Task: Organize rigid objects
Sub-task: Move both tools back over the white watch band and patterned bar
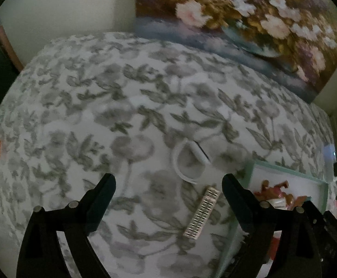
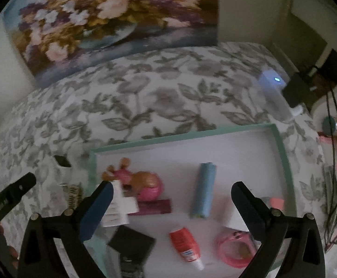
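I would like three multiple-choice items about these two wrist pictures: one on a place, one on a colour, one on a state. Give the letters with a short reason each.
1. Where does the small ribbed beige comb-like strip lie?
A. inside the tray
B. on the floral grey-and-white bedspread
C. on the painting

2. What colour is the rim of the shallow white tray?
A. mint green
B. red
C. black

3. How does the left gripper stand?
A. shut on the strip
B. shut on nothing
C. open, holding nothing

Answers: 1 B, the strip rests on the cloth, left of the tray. 2 A, the border is pale green. 3 C, its fingers stand wide apart above the strip.
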{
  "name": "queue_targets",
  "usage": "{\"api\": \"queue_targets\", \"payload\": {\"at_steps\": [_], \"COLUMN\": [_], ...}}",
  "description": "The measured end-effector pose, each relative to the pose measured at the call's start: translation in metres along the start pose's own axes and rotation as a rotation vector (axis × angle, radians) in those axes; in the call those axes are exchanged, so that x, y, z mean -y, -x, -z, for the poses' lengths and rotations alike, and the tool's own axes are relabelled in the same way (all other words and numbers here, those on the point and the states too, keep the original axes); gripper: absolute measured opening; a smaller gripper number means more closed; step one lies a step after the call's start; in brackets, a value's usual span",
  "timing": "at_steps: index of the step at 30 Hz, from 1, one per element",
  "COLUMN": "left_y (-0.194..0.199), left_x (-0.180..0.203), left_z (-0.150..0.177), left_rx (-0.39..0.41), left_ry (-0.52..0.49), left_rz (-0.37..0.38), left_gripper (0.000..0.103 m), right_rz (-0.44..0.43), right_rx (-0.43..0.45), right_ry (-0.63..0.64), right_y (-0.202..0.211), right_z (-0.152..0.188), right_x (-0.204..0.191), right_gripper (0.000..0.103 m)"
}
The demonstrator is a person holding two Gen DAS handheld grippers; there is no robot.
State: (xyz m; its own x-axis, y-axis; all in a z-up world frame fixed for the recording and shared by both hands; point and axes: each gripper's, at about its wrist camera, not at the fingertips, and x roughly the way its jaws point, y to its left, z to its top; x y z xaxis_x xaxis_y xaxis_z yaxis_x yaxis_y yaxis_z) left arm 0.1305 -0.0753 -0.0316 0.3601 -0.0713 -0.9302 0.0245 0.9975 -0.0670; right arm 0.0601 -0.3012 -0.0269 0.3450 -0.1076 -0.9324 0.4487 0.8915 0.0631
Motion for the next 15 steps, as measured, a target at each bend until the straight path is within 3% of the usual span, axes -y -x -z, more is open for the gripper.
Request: {"api": "queue_targets", "payload": {"at_steps": [15], "left_y": [0.004], "left_x": [-0.049], "left_z": [-0.012], "left_rx": [0.016], "left_ry": [0.062], "left_rz": [-0.023], "left_gripper": [0.093], "right_rz": [-0.087], "right_rx": [0.001], "right_ry": [0.122], "right_y": [-0.001], "right_z": [0.012], "right_x": [-0.079], "right_gripper": [0.103]}}
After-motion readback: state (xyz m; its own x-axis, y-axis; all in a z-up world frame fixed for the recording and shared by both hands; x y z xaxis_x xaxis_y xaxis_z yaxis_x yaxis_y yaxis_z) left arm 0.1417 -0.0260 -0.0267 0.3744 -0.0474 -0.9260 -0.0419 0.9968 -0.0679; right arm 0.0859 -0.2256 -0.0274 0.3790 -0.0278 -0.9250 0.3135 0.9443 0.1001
